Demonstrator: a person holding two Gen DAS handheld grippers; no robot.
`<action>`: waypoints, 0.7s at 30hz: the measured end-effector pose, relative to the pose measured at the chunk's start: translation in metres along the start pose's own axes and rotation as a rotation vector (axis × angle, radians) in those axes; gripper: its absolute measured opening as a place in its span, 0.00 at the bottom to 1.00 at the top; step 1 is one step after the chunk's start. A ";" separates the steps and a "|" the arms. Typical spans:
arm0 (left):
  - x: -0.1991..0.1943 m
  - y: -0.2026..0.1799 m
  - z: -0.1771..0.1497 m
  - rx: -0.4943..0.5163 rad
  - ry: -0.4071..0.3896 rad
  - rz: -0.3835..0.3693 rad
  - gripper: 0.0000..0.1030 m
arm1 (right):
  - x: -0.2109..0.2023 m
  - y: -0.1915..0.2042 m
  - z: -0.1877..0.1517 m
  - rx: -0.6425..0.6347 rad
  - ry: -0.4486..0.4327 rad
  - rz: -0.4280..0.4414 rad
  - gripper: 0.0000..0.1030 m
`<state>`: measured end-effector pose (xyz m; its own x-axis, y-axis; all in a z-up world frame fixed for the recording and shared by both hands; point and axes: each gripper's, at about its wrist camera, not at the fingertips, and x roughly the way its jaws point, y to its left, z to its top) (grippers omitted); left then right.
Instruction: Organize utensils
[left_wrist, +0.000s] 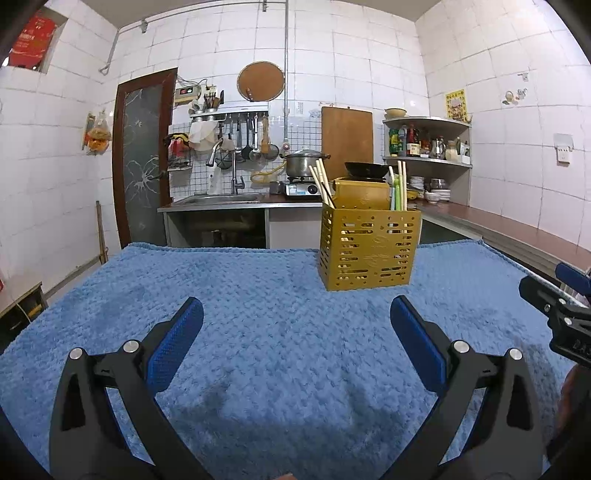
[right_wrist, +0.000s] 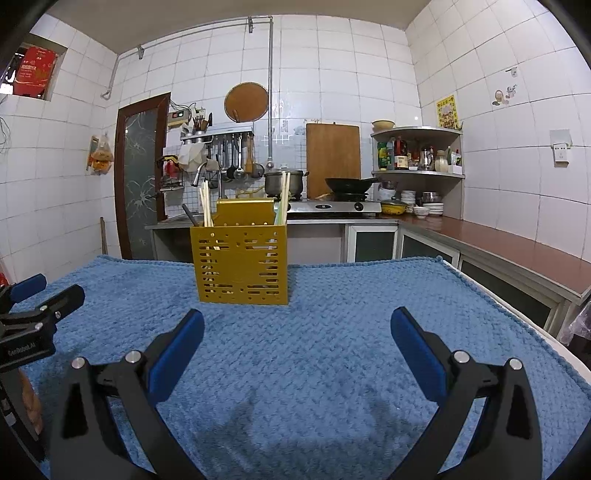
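Note:
A yellow slotted utensil holder (left_wrist: 369, 249) stands on the blue towel (left_wrist: 258, 295), ahead and right of my left gripper (left_wrist: 295, 314); it also shows in the right wrist view (right_wrist: 242, 264), ahead and left of my right gripper (right_wrist: 297, 325). Pale chopsticks (left_wrist: 321, 182) lean out of its left side and pale and green sticks (left_wrist: 399, 184) stand at its right; they also show in the right wrist view (right_wrist: 206, 206). Both grippers are open and empty, low over the towel. The right gripper shows at the left view's right edge (left_wrist: 565, 295), the left gripper at the right view's left edge (right_wrist: 33, 299).
The towel's far edge (right_wrist: 332, 264) lies just behind the holder, its right edge (right_wrist: 517, 317) beside a counter (right_wrist: 517, 251). Behind are a sink (left_wrist: 221, 199), stove with pot (left_wrist: 303, 164) and wok (right_wrist: 349, 184), and a corner shelf (right_wrist: 417, 151).

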<state>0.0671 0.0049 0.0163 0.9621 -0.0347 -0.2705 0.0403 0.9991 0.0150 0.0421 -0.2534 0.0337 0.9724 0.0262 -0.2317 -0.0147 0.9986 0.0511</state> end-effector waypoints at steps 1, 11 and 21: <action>-0.001 -0.001 0.000 0.003 -0.006 0.001 0.95 | 0.000 0.000 0.000 0.000 -0.002 -0.002 0.96; -0.001 -0.001 0.000 -0.002 -0.005 0.013 0.95 | -0.002 -0.002 -0.001 0.000 -0.006 -0.013 0.96; -0.002 0.000 0.000 -0.002 -0.005 0.012 0.95 | -0.003 -0.003 -0.002 0.001 -0.009 -0.015 0.96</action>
<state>0.0656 0.0045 0.0172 0.9640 -0.0229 -0.2650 0.0281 0.9995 0.0161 0.0385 -0.2560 0.0324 0.9746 0.0109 -0.2235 -0.0001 0.9988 0.0485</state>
